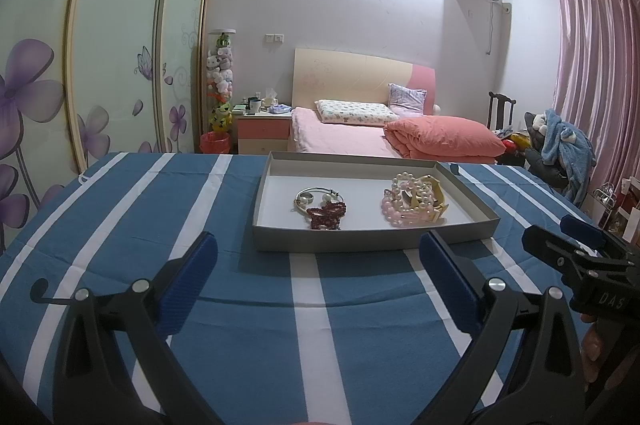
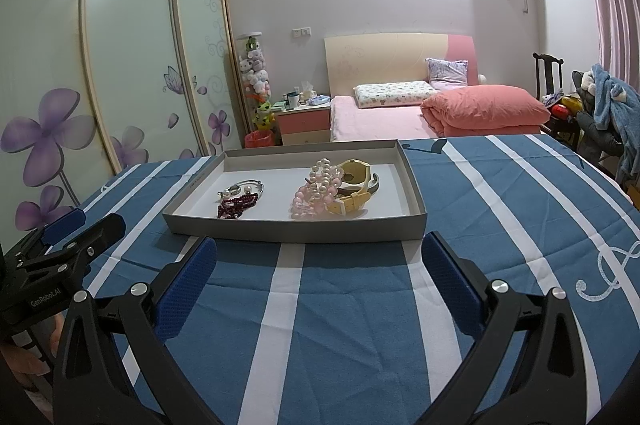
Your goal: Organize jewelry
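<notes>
Tray point(image 1: 374, 239) on tablecloth point(image 1: 224, 305), ahead of both grippers. In tray: bangle point(image 1: 316, 196) with bead string point(image 1: 326, 216) touching it at left; bracelet pile point(image 1: 404, 203) with watch point(image 1: 430, 195) against it at right; two groups apart. Right gripper point(image 2: 319, 277) right of left gripper point(image 1: 318, 273). Bed point(image 1: 360, 133) behind table; nightstand point(image 1: 264, 133) left of bed.

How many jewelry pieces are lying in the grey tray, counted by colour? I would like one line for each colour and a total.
Silver bangle with pearls: 1
Dark red bead piece: 1
Pink bead bracelet: 1
White pearl bracelet: 1
Yellow watch: 1
Total: 5 in the grey tray; the pink and white strands overlap, so their count is less sure.
</notes>
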`<state>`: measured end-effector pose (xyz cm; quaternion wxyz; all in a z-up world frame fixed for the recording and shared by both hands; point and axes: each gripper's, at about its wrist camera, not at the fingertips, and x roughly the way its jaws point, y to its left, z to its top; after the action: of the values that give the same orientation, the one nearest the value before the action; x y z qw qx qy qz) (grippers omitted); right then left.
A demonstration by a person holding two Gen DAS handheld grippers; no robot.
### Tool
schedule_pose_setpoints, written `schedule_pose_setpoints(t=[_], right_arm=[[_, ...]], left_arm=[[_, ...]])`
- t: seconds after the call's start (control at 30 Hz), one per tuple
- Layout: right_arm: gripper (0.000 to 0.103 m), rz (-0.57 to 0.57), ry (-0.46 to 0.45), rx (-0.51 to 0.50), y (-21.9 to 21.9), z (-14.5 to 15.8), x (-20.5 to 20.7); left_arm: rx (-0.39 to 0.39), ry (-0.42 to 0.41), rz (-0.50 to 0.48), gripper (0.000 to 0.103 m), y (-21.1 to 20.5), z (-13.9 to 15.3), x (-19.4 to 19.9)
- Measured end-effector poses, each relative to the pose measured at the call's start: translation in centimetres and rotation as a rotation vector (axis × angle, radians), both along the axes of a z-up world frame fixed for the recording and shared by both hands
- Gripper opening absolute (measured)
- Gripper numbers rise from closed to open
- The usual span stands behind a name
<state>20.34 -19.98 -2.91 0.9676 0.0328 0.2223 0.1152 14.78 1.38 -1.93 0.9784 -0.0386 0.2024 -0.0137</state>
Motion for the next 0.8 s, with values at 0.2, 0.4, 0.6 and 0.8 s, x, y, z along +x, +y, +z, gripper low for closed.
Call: schedule_pose_setpoints(t=[0.2,0.4,0.6,0.8], right_arm=[[0.101,-0.001,0.001,0.0,-0.06,0.04,0.02],[0.101,-0.001,0.002,0.0,0.0,0.03,0.02],[0.101,-0.001,0.0,0.0,-0.01,0.09,0.01],[0.101,-0.001,0.002,0.001,-0.02,0.13,0.02]], left_arm=[[0.001,0.0,0.001,0.099,-0.01,0.1,0.09],[0.005,-0.004,0.006,0.099,-0.19,-0.31,0.0],[0.003,-0.003,0.006,0.099,-0.21,-0.36,-0.1],[0.001,-0.001,0.006,0.099,-0.24,-0.37,-0.12]])
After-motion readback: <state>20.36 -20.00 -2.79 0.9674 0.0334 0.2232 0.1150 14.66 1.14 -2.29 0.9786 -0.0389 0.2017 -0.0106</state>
